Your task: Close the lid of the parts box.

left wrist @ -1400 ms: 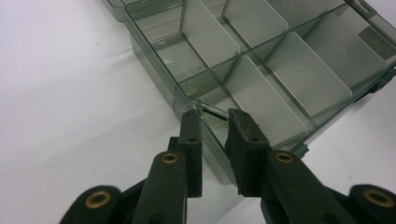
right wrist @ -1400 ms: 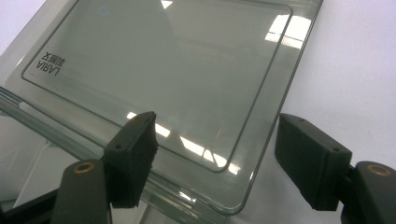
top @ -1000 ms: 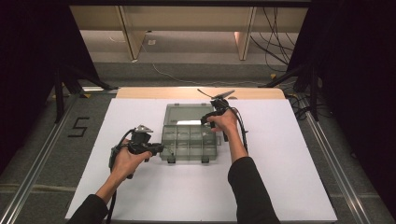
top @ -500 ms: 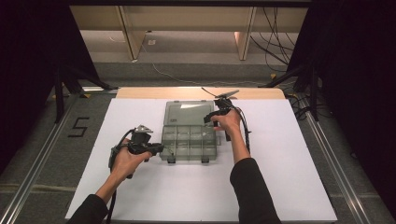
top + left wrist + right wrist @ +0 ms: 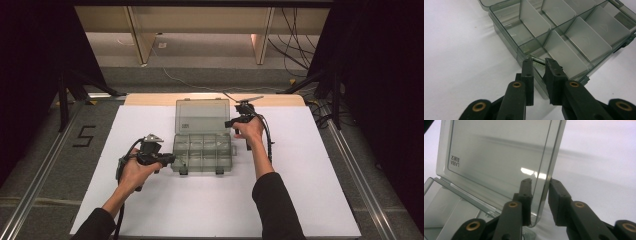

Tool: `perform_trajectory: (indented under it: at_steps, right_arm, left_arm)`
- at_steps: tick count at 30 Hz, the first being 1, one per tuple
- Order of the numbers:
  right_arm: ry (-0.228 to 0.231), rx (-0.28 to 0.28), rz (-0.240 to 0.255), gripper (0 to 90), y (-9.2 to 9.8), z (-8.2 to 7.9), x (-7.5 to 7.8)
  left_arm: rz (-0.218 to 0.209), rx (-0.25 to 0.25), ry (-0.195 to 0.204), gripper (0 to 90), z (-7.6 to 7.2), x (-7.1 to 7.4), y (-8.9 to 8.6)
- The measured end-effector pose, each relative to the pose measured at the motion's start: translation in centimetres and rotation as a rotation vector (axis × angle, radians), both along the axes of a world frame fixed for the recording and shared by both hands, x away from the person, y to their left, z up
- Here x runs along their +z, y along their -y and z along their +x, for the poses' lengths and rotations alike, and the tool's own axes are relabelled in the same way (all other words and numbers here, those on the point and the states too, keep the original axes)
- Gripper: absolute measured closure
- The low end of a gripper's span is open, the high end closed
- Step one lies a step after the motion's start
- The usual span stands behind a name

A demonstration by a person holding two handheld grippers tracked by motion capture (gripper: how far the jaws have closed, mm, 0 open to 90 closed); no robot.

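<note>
A smoky clear compartment box (image 5: 202,152) lies mid-table on the white sheet, its lid (image 5: 202,116) hinged up at the far side. My left gripper (image 5: 170,159) is at the box's left front corner. In the left gripper view its jaws (image 5: 539,62) are shut on the thin side wall of the box (image 5: 574,37), whose divided cells look bare. My right gripper (image 5: 229,123) is at the lid's right edge. In the right gripper view its jaws (image 5: 540,181) clamp that edge of the raised lid (image 5: 499,152), which carries a small printed label.
The white sheet (image 5: 300,200) covers the table, with a wooden strip (image 5: 150,99) along its far edge. Metal rails (image 5: 360,190) run down both sides. A "5" (image 5: 85,136) is marked on the floor at the left. Cables (image 5: 295,30) and furniture legs lie beyond the table.
My right gripper has drifted slightly right and away with the lid's edge, and the lid stands further open. The left gripper and the box base have stayed put.
</note>
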State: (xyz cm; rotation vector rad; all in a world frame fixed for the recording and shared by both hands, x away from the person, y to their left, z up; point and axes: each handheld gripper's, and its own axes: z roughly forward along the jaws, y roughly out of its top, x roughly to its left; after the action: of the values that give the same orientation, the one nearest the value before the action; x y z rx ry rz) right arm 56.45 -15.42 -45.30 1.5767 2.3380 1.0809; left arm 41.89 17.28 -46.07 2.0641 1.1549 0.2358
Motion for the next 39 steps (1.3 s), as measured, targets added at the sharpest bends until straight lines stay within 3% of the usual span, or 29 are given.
perform_trajectory:
  at_steps: [1, 5, 11, 12, 16, 17, 18, 21, 24, 25, 33, 39]
  right_arm:
    - [-0.021, -0.009, 0.017, 79.3, 0.0, -0.1, 0.2]
    - [0.031, 0.006, 0.005, 82.6, 0.3, -0.4, 0.3]
    - [0.072, 0.013, -0.021, 83.1, 0.0, -1.1, 0.7]
    - [0.091, 0.014, -0.004, 83.1, 0.0, -1.2, 0.6]
    - [0.146, 0.042, -0.021, 83.2, 0.3, -1.8, 0.5]
    - [0.140, 0.039, -0.026, 83.2, 0.3, -2.0, 0.6]
    - [0.182, 0.072, -0.029, 83.2, 0.4, -2.0, 0.5]
    - [0.208, 0.070, -0.028, 83.2, 0.3, -2.5, 0.5]
    - [0.267, 0.085, -0.025, 83.3, 0.4, -2.9, 0.2]
    - [0.262, 0.079, -0.023, 83.3, 0.4, -3.1, 0.2]
    - [0.348, 0.096, -0.020, 83.7, 0.7, -4.1, -0.3]
    - [0.408, 0.098, -0.029, 83.7, 0.7, -4.7, -0.7]
  left_arm:
    - [0.001, -0.001, -0.001, 77.7, 0.0, 0.0, 0.0]
    - [0.001, 0.000, 0.000, 77.6, 0.0, 0.0, 0.0]
    - [0.000, -0.003, 0.000, 77.2, 0.0, 0.0, 0.0]
    - [-0.001, -0.003, -0.002, 77.2, 0.0, 0.0, -0.1]
    - [-0.002, -0.003, -0.001, 77.1, 0.0, 0.0, -0.1]
    - [0.001, -0.005, -0.001, 77.1, 0.0, 0.0, -0.1]
    - [0.000, -0.003, 0.000, 76.9, 0.0, 0.0, -0.1]
    - [-0.002, -0.002, 0.002, 76.6, 0.0, 0.0, -0.1]
    - [-0.001, -0.002, 0.003, 76.2, 0.0, -0.1, -0.1]
    - [0.000, -0.003, 0.003, 76.2, 0.0, -0.1, -0.1]
    - [-0.019, 0.005, 0.003, 75.3, 0.1, -0.3, -0.2]
    - [-0.010, 0.004, 0.010, 74.5, 0.1, -0.3, -0.1]
